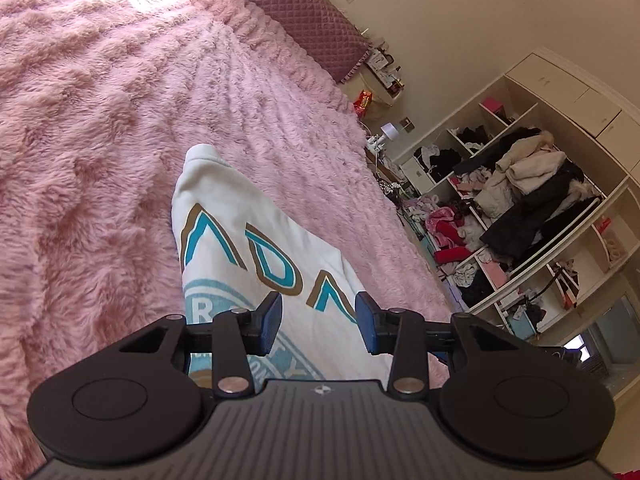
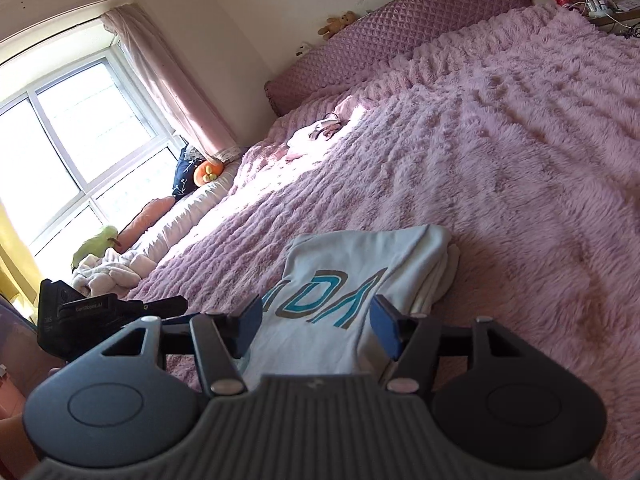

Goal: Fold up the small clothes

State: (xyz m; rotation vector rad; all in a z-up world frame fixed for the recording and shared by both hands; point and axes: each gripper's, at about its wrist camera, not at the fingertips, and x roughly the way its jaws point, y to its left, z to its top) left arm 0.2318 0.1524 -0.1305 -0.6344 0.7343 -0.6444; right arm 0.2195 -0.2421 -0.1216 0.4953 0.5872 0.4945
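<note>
A small white garment [image 1: 256,248] with teal and brown letters lies folded on the fluffy pink bedspread [image 1: 100,128]. My left gripper [image 1: 319,320] is open just above its near end, fingers apart, holding nothing. In the right wrist view the same garment [image 2: 344,276] lies folded, layered edges showing on its right side. My right gripper [image 2: 316,326] is open over its near part, empty. The left gripper's body [image 2: 92,316] shows at the left of the right wrist view.
A quilted purple headboard [image 2: 400,36] runs along the wall. A small pink cloth [image 2: 320,132] lies far up the bed. Pillows and toys [image 2: 160,216] sit by the window. An open wardrobe [image 1: 520,208] full of clothes stands beyond the bed's edge.
</note>
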